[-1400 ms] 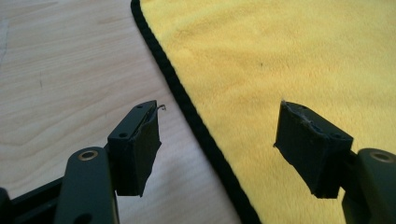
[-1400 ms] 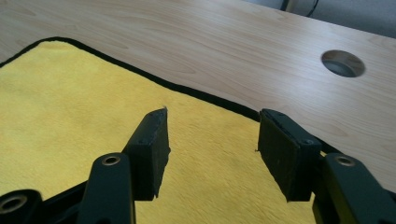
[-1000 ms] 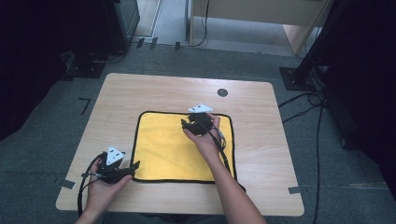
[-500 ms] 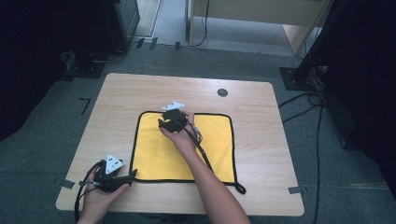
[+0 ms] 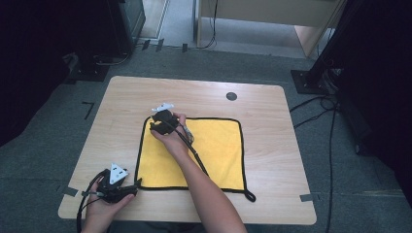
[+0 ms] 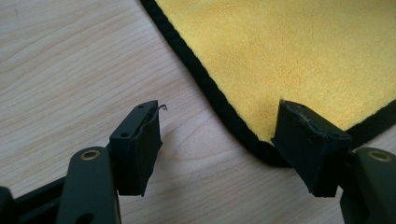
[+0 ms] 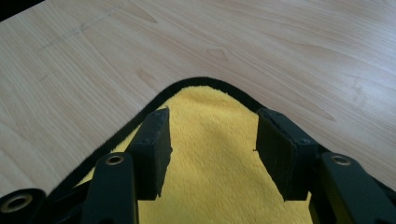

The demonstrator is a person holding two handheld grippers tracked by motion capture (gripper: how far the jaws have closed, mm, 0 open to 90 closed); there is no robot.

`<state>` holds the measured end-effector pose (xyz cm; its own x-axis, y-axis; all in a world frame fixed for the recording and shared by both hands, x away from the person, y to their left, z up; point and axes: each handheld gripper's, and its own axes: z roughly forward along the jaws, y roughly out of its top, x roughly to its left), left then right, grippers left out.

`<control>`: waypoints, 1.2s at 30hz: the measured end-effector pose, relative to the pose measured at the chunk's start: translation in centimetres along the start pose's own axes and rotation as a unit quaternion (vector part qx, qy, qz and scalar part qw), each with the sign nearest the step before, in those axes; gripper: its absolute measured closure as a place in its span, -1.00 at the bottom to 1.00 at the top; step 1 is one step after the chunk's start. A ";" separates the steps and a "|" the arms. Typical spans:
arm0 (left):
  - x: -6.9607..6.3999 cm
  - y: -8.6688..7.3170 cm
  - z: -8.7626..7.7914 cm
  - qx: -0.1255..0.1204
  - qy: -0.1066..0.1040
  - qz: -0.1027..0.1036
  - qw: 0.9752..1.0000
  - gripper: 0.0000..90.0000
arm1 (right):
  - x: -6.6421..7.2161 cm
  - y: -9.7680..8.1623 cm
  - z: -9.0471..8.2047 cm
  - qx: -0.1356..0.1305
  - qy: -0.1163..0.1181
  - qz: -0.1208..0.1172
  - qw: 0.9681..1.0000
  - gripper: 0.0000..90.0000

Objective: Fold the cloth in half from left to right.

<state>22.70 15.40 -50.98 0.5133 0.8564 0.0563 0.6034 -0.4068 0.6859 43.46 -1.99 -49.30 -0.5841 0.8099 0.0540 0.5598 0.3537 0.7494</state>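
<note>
You're holding the left gripper (image 5: 127, 187) low at the near left corner of the yellow cloth (image 5: 214, 155), and its jaws are standing wide apart with nothing gripped between them. In the left gripper view, that left gripper (image 6: 217, 147) is straddling the rounded corner of the yellow cloth (image 6: 299, 60): one jaw is hovering over bare wood of the table (image 6: 70, 79), the other is sitting right at the black edging (image 6: 219, 100), just where the trim is curving round. Whether that pad is actually touching the cloth, I can't tell. Moving along, the cloth itself is lying flat and spread out in the middle of the table (image 5: 121, 102), its black border framing it all the way round, with a small loop of trim sticking out at the near right corner. Now to your right hand (image 5: 170, 138), which is reaching across the cloth to its far left corner, carrying the right gripper (image 5: 159, 125). In the right gripper view, the right gripper (image 7: 212, 140) is pointing straight at that rounded corner of the yellow cloth (image 7: 210, 186), jaws parted about halfway, nothing clamped, the yellow pile showing between them and the black edging (image 7: 205, 82) arching just beyond the tips against the table (image 7: 289, 51).
</note>
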 end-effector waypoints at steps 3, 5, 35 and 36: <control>0.4 -0.1 0.1 0.000 -0.013 -0.004 1.000 -0.29 | 0.3 0.5 0.8 0.002 0.002 0.010 1.000 -0.01; 0.6 -0.2 0.1 0.000 -0.022 -0.014 1.000 -0.29 | 0.7 0.8 1.7 0.005 0.002 0.010 1.000 -0.02; -1.4 0.2 -1.0 -0.029 -0.064 0.032 0.997 0.99 | 1.3 1.4 2.7 -0.003 -0.004 0.003 1.000 1.00; -1.6 0.3 -1.2 -0.035 -0.064 0.032 0.997 1.00 | 1.2 1.5 2.5 -0.007 -0.002 0.000 1.000 1.00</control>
<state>21.35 14.31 -49.98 0.6260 0.7798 0.0121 0.5251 -0.4329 0.7327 45.05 0.67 -49.75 -0.5823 0.8114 0.0511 0.5505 0.3473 0.7591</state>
